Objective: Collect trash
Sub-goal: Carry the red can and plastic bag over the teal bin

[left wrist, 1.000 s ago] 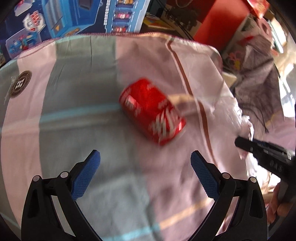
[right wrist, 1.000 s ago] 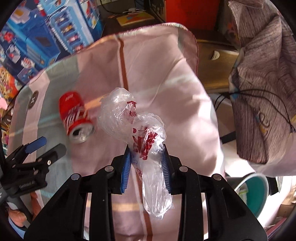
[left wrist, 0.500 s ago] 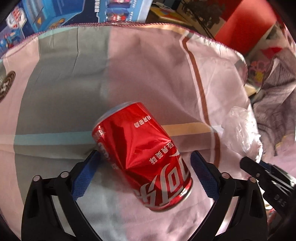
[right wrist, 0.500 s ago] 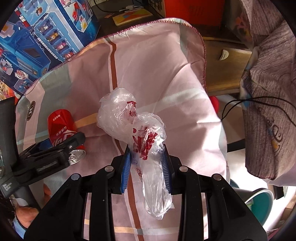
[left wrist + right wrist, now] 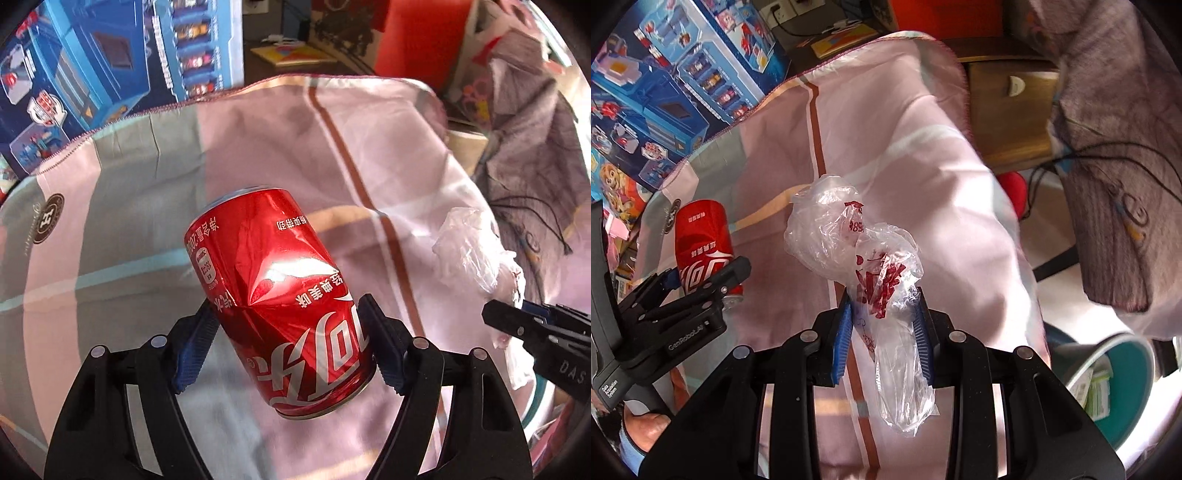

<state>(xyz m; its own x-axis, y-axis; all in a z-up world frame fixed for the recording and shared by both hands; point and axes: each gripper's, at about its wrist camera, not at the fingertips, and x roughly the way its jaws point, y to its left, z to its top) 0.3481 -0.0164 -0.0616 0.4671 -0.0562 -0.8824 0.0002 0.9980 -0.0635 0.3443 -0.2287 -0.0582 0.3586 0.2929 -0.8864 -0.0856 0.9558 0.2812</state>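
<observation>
My left gripper is shut on a dented red cola can and holds it above the pink and grey cloth. The can and the left gripper also show in the right wrist view. My right gripper is shut on a crumpled clear plastic bag with red print, held above the cloth. The bag and the right gripper show at the right of the left wrist view.
A teal bin with scraps inside stands low at the right. Blue toy boxes line the far edge of the cloth. A grey garment with a black cord hangs at the right, by a wooden drawer.
My left gripper moved in over the can, closed on it and lifted it off the cloth. My right gripper kept hold of the bag and drifted right, toward the bin.
</observation>
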